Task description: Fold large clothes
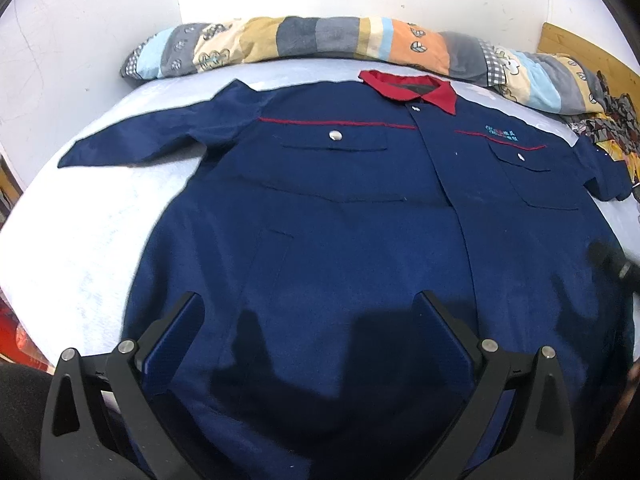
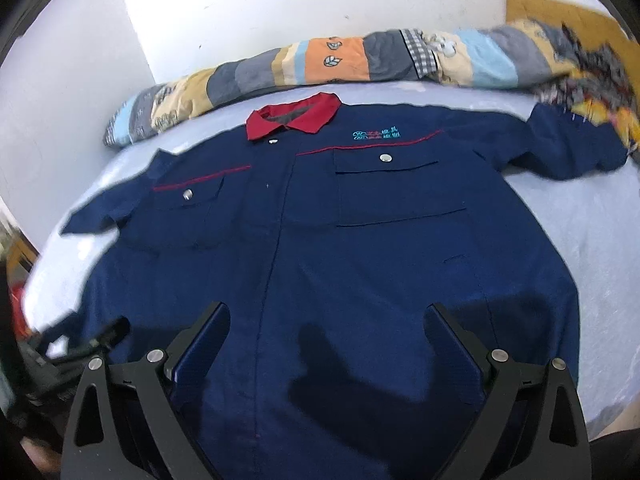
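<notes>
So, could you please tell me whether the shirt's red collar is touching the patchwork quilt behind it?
Apart. In the left wrist view, a strip of pale sheet separates the red collar from the patchwork quilt.

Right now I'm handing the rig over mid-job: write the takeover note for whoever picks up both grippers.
Left gripper: open, empty, above the shirt's lower front.
Right gripper: open, empty, also above the lower front.
Navy work shirt: face up, spread flat on the bed, red collar toward the patchwork quilt, both sleeves out sideways.
Done: shirt laid out.
Left: every fold; probably sleeves inward first.
</notes>
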{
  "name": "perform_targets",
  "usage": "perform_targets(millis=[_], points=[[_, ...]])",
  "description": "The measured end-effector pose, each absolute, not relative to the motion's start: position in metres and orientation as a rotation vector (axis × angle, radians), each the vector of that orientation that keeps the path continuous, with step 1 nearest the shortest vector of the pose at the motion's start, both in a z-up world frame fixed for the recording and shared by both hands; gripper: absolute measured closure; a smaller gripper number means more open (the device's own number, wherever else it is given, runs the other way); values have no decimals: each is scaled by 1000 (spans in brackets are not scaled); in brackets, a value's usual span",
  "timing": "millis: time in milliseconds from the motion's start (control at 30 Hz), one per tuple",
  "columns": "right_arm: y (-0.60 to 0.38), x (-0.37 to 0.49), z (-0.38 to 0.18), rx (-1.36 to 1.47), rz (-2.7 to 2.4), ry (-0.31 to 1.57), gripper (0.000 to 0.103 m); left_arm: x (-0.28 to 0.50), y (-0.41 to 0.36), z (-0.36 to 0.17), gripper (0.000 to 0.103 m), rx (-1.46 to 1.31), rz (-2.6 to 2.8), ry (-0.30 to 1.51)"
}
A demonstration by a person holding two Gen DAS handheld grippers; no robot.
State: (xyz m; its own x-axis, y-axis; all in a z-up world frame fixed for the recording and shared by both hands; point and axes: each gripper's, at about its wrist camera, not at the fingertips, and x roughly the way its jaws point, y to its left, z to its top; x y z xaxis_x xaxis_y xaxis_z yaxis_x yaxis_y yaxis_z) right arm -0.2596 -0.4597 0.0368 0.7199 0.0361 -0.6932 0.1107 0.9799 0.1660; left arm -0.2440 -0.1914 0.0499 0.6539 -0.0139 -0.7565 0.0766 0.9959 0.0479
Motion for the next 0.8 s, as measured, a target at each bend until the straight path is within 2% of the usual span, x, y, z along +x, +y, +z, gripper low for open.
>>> perform_targets(millis=[133,333,433,600,800], points=[[-511,-262,65,437,13,712,5,-244,-190,71,0,105,-62,828],[-621,-270,113,627,-43,605,5,-217,-193,126,0,155,-209,703],[-692,-265,127,734,-96,580,4,-177,-199,124,0,224,-296,726],[-825,-257,113,927,-223,490,6,-124,-190,92,0,80,-342,799],[-915,-233,69,1062,-326,458,28,-105,-174,81,0,45,-264,804]])
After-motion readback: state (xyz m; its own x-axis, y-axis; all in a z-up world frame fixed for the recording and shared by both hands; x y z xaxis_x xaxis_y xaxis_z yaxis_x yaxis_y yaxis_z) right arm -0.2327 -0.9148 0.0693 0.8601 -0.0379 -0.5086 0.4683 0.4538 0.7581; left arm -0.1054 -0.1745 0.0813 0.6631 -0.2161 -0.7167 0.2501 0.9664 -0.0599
